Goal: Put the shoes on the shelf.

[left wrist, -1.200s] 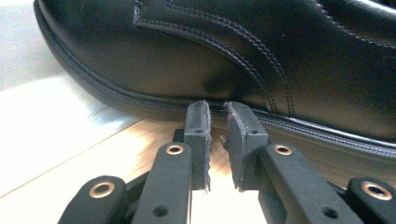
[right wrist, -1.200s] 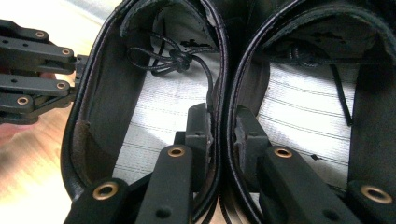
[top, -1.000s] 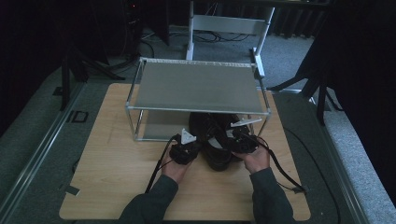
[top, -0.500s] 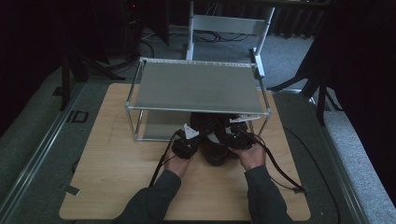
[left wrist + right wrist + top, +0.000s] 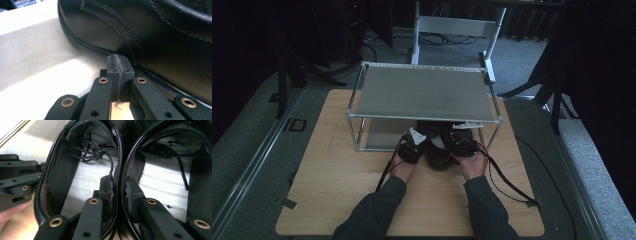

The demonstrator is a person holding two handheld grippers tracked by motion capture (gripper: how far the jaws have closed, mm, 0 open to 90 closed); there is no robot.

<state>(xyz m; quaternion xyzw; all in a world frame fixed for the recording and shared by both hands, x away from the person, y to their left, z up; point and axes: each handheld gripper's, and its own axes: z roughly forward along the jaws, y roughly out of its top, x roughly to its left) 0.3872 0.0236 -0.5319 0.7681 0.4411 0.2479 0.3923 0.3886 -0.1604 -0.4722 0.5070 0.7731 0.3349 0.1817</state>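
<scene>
Two black leather lace-up shoes point(image 5: 438, 156) stand side by side on the wooden table point(image 5: 337, 190), their toes under a metal shelf rack point(image 5: 422, 92). My right gripper point(image 5: 117, 187) is shut on the two adjoining collars, one jaw inside the left shoe point(image 5: 60, 170) and one inside the right shoe point(image 5: 197, 175). From above, that right gripper point(image 5: 457, 141) sits at the heels. My left gripper point(image 5: 117, 65) is shut with nothing between its jaws, its tip against the outer side of the shoe point(image 5: 155, 37) near the sole. It is seen from above as the left gripper point(image 5: 413, 143).
The rack's thin legs point(image 5: 358, 135) and lower shelf frame the space around the shoes. Cables point(image 5: 507, 180) trail from both grippers across the table. Beyond the table stands a white frame point(image 5: 452, 25) on grey floor.
Both hands, the grippers and the shoes have slid a little away from the person, farther under the rack.
</scene>
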